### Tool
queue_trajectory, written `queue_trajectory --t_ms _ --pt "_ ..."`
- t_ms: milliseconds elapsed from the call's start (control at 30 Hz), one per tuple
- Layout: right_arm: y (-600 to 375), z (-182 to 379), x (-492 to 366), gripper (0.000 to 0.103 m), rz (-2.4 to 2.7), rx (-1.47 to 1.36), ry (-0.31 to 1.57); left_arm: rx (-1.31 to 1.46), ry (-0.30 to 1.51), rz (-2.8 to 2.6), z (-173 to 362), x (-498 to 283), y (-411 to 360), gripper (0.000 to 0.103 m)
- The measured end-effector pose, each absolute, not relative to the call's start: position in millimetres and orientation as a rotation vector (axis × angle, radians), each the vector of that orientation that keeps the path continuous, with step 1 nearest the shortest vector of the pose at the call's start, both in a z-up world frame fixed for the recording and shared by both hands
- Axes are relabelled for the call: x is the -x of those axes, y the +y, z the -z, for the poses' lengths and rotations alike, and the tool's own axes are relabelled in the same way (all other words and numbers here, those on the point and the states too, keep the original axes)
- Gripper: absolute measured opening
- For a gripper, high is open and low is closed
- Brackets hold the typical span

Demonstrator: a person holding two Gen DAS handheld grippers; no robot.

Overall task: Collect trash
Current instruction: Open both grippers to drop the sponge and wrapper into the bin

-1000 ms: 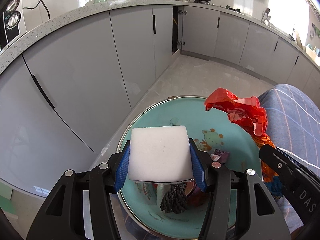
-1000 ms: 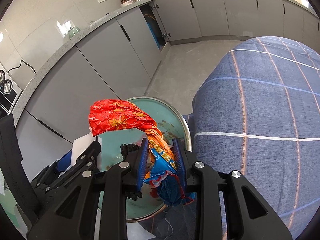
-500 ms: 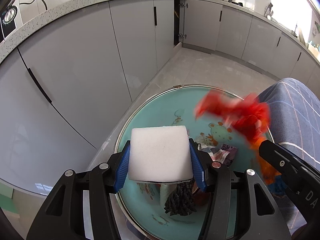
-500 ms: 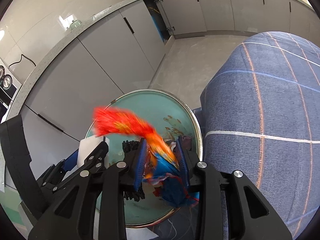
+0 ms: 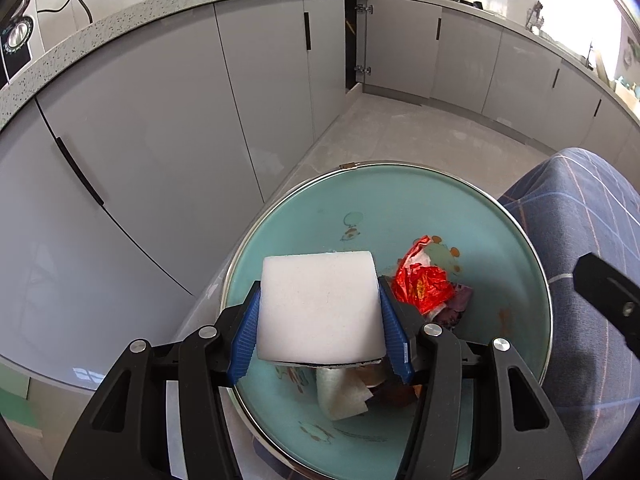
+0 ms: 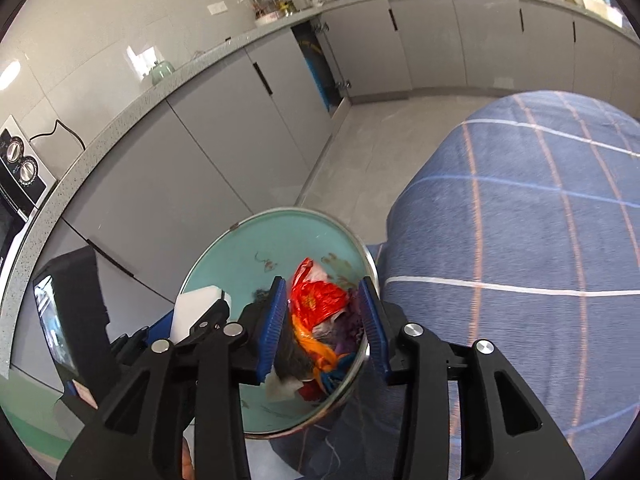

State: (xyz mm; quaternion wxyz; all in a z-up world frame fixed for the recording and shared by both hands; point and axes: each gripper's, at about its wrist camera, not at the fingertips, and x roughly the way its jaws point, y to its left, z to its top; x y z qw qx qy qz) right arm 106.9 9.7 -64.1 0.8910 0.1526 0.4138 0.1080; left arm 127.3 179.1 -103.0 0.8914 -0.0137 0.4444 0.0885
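A round teal bin (image 5: 400, 208) with a metal rim stands on the floor below both grippers; it also shows in the right wrist view (image 6: 240, 260). My left gripper (image 5: 320, 320) is shut on a white foam block (image 5: 318, 304) and holds it over the bin's near side. My right gripper (image 6: 324, 316) is open and empty above the bin. A crumpled red and orange wrapper (image 5: 422, 286) lies inside the bin on other scraps, and shows between the right fingers in the right wrist view (image 6: 316, 300). The white block shows at the left there (image 6: 192, 308).
Grey kitchen cabinets (image 5: 160, 128) run along the left and back, one door ajar (image 5: 354, 40). A blue checked cloth (image 6: 520, 240) bulges right beside the bin. Pale tiled floor (image 5: 400, 140) lies beyond the bin.
My right gripper opened and let go of the red wrapper, which dropped into the bin. My left gripper kept hold of the white block over the bin.
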Motion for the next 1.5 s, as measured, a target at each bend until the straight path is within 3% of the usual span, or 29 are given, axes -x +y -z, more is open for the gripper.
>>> queue_trajectory --t_ms 767,1000,1500 --pt "-9.5 53.2 -79.7 0.053 -0.2 -0.31 0.8 0.01 0.959 -0.22 112.6 -119.1 172.7 0.057" --pt "-17.2 47.7 -69.4 0.056 -0.193 -0.314 0.781 0.003 0.955 -0.233 107.6 -118.2 168.9 0.081" --pt "-29.0 43.8 -58.4 0.064 -0.175 -0.328 0.763 -0.002 0.96 -0.233 101.8 -116.1 162.3 0.091"
